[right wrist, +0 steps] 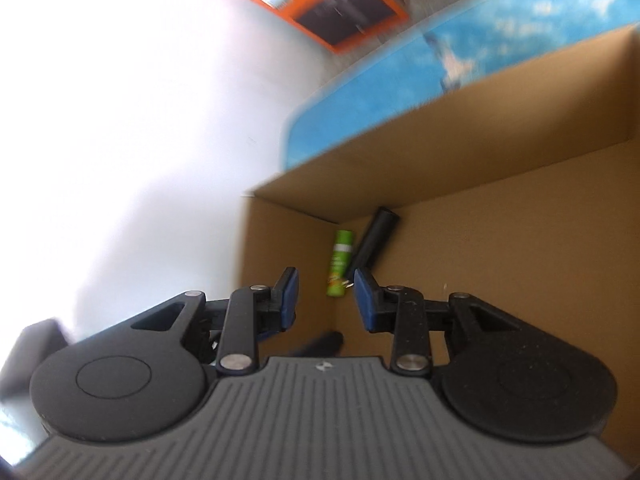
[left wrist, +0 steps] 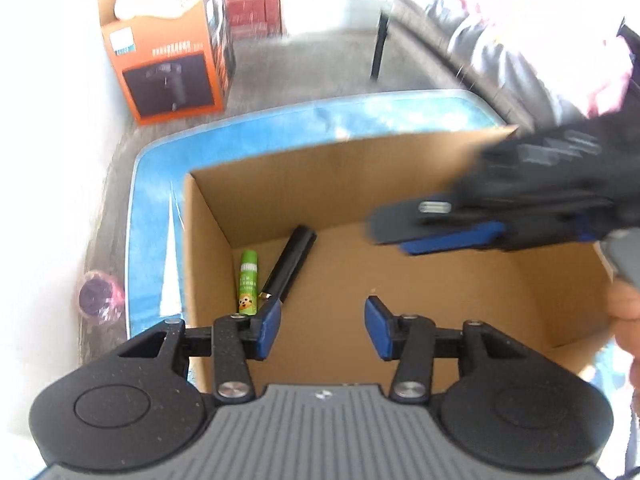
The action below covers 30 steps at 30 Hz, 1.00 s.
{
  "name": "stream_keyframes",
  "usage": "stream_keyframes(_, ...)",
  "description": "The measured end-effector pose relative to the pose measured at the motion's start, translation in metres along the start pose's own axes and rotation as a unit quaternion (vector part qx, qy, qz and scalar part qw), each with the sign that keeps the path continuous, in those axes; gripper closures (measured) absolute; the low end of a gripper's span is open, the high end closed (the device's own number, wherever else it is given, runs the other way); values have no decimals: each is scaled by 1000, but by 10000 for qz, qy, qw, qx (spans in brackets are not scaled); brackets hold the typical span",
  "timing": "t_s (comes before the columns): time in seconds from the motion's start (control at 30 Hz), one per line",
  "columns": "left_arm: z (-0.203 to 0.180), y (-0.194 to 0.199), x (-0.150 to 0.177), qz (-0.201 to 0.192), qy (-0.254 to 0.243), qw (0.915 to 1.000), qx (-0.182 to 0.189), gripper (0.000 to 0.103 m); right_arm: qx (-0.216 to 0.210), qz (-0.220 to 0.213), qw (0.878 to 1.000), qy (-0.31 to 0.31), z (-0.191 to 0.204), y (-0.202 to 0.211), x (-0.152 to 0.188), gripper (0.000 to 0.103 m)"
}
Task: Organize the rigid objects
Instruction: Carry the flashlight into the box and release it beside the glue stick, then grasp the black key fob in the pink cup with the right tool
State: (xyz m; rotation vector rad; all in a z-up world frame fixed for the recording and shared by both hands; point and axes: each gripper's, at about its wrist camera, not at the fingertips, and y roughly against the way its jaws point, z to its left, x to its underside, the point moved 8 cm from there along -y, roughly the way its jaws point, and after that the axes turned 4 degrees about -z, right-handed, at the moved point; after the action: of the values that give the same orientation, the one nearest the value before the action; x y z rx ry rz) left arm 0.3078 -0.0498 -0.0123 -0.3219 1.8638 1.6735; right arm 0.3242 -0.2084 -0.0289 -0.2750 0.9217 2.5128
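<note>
- Left hand-held gripper [left wrist: 318, 330] nearest, jaws apart, nothing between, over box [left wrist: 280, 168].
- Right hand-held gripper [right wrist: 325, 300] jaws apart, empty; a dark blurred thing just below them, cannot tell what.
- Green tube [left wrist: 248, 284] and black cylinder [left wrist: 292, 260] lie side by side in box's left corner, just ahead of left gripper.
- Rest of box floor bare; box sits on blue desk [left wrist: 152, 200].
- Tube: cartoon face label.
</note>
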Motion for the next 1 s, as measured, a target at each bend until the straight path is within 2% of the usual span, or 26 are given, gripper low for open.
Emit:
stream_keyframes(0.2,-15,75,12,-927,-38,9950,357,48,-400,-923,9932,591,11,129,48,69)
stream_keyframes(0.27,-29,96,25,-1133,-144,9918,570,47,-324,-1201,9892,772,4,159,72,63)
stream_keyframes(0.4,-65,117,62,-1242,-411,9859,1042,44,53,-1498,9855,790,-32,185,122,61)
stream_keyframes(0.47,-91,110,82,-1196,-680,9833,1191,44,210,-1561,9854,648,-54,184,140,61)
stream_keyframes(0.53,-119,101,103,-1151,-975,9806,1251,44,440,-1577,9853,481,-79,163,159,60)
stream_keyframes(0.67,-158,61,144,-712,-1331,9812,1202,45,692,-1423,9869,306,-111,121,176,60)
stream_keyframes(0.77,-163,29,152,-576,-1405,9831,1026,45,730,-1345,9876,340,-117,96,178,60)
stream_keyframes(0.9,-164,5,149,-537,-1387,9855,820,60,709,-1233,9888,450,-119,84,172,61)
stream_keyframes(1.0,-165,-8,147,-444,-1358,9863,823,65,728,-1110,9898,519,-123,73,169,64)
